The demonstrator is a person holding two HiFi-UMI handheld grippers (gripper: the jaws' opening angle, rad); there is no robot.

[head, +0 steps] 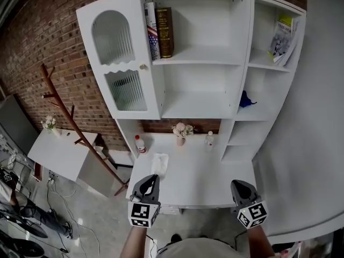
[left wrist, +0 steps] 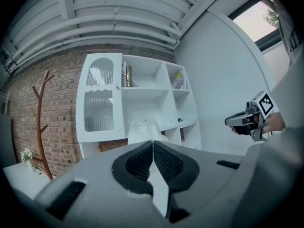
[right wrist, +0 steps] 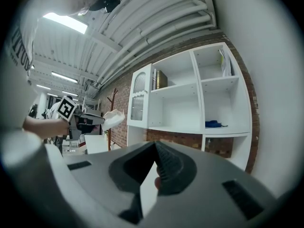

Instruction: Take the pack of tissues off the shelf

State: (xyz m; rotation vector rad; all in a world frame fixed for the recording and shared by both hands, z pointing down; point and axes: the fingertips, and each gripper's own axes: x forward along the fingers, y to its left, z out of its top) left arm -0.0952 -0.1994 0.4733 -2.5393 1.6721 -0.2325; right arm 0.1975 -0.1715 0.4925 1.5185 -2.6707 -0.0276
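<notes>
Left tool (head: 153,178) is clamped on just an edge of the pack of tissues (head: 159,164), lower centre; its slack plastic may slip free. Right tool (head: 238,183) closed, empty.

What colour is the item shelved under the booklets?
Blue item; head view shows it best.

- White shelf unit (head: 199,98); books (head: 159,32) stand upright on its top shelf; booklets (head: 283,39) lean in the upper right compartment; blue object (head: 245,99) lies one compartment lower
- White desk top (head: 209,171) beneath; red-capped bottle (head: 140,144), flower vase (head: 181,131) and small clear bottle (head: 209,140) stand on it
</notes>
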